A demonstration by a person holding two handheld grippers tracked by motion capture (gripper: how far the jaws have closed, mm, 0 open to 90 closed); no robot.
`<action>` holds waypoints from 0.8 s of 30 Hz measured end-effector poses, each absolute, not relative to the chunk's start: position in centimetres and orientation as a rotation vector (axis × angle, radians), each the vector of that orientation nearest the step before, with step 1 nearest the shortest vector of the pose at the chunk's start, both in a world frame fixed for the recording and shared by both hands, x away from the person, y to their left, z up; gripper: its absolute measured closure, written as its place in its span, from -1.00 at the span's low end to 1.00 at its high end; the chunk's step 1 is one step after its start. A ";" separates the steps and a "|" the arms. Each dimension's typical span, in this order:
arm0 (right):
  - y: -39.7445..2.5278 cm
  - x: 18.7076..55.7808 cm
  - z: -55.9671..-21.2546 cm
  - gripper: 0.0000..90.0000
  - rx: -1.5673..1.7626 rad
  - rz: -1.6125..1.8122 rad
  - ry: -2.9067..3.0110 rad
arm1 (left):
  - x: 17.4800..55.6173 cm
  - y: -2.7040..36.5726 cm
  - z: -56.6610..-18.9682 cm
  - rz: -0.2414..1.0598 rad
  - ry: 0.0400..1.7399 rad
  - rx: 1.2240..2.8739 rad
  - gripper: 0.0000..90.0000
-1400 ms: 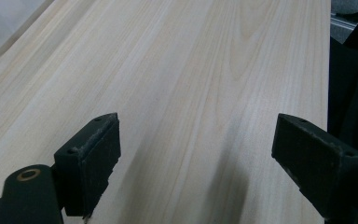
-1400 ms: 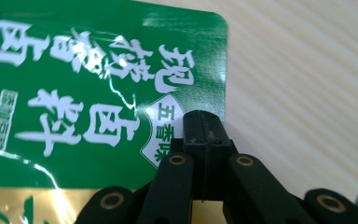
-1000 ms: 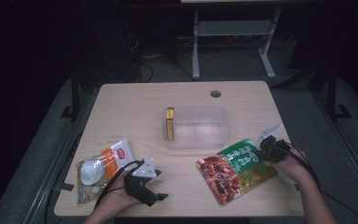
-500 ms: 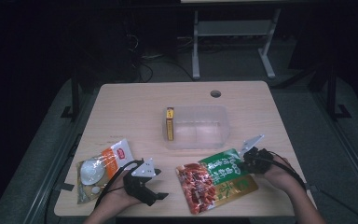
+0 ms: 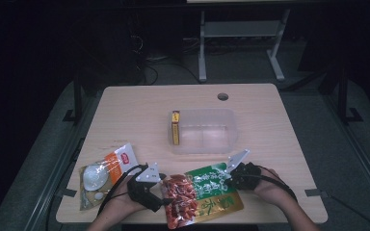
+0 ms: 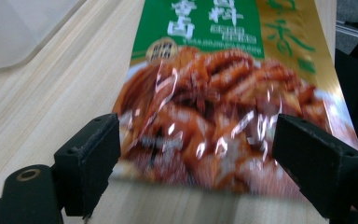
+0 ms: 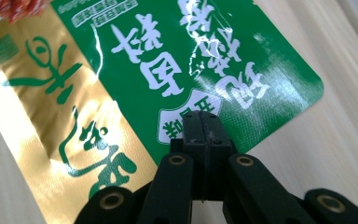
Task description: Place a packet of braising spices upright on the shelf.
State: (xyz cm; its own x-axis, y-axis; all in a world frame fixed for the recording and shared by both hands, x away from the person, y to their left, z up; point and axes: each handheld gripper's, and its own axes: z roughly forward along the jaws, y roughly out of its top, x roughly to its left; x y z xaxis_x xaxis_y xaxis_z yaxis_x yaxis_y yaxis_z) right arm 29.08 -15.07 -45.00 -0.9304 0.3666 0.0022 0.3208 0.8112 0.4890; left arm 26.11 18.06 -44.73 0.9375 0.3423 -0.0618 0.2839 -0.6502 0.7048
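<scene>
- The green and gold snack pouch (image 5: 203,192) lies flat at the near edge of the wooden surface (image 5: 125,110), between the two hands
- The right tool (image 5: 232,179) has its jaws pressed together on the pouch's far right edge
- The left tool (image 5: 164,197) sits at the pouch's left end, jaws spread wide apart around the red end without clamping
- A clear plastic tub (image 5: 203,131) stands just beyond the pouch, a yellow box (image 5: 175,127) upright at its left wall
- An orange and white packet (image 5: 105,169) lies near left
</scene>
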 end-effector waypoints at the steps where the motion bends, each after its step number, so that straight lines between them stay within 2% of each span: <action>1: -14.8 29.0 -45.0 1.00 0.546 0.760 2.903 | 26.1 18.1 -44.7 0.107 0.438 2.316 -0.67; 5: -14.0 28.6 -45.0 1.00 0.506 0.774 2.880 | 26.3 17.9 -44.6 0.104 0.434 2.321 -0.67; 10: -15.0 28.6 -44.5 0.98 0.558 0.850 2.830 | 26.4 17.6 -44.5 0.096 0.443 2.314 -0.67; 19: -17.3 28.1 -43.8 0.16 0.758 0.979 2.719 | 27.7 16.4 -44.5 0.097 0.449 2.311 -0.67; 24: -18.4 26.8 -43.9 -0.08 0.795 0.997 2.665 | 28.9 15.3 -45.0 0.059 0.449 2.317 -0.67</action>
State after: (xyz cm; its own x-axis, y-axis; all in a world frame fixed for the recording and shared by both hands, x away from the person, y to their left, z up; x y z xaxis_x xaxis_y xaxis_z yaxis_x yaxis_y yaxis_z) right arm 26.83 -18.38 -43.93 -0.8391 0.5439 0.0119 0.4181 0.6307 0.6537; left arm 28.86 15.28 -44.96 0.9370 0.3371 -0.0918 0.3019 -0.6487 0.6986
